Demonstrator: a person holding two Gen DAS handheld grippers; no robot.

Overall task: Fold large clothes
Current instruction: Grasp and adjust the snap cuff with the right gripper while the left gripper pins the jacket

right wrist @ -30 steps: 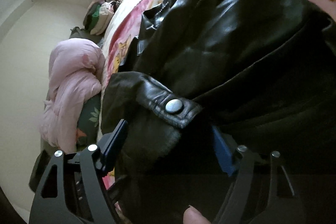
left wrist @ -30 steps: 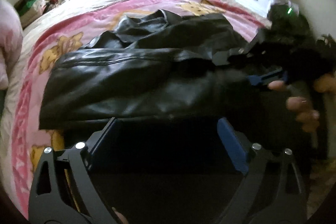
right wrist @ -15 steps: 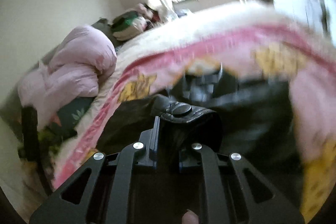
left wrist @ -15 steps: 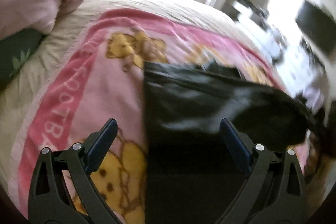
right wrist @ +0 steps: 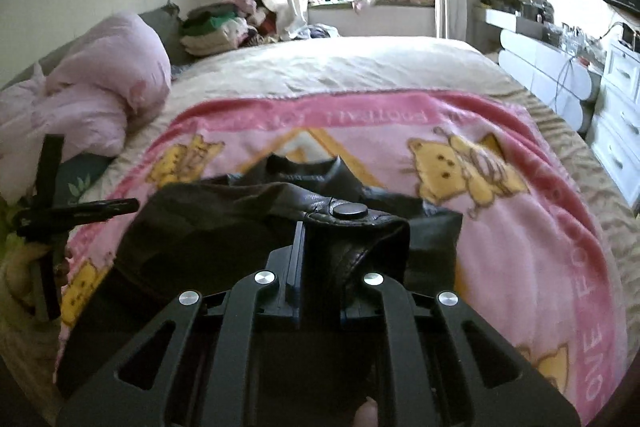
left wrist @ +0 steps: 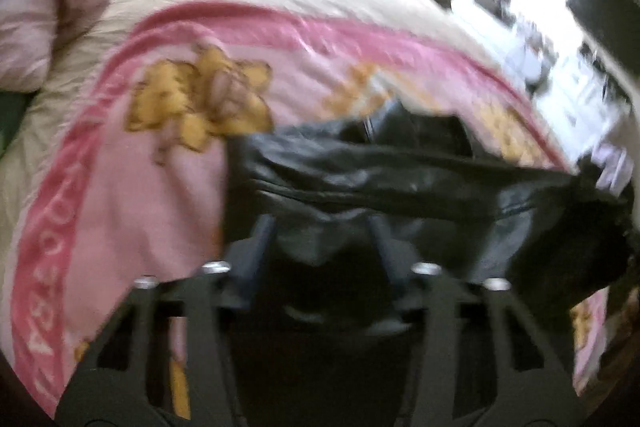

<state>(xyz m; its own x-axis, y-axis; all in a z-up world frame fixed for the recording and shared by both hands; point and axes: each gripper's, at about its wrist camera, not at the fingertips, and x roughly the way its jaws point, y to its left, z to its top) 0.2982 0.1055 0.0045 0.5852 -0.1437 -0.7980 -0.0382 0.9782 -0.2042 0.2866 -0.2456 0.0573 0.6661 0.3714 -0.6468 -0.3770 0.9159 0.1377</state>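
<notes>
We had the right gripper [right wrist: 320, 259] clamped on the jacket [right wrist: 224, 219] cuff; the left gripper [left wrist: 320, 251] was closing around its edge.

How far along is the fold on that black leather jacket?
Early stage. The black leather jacket lies bunched on the pink bear-print blanket. In hand: right gripper clamps the snap-button cuff; left gripper is closing on a jacket edge. Left: all flat folds.
</notes>
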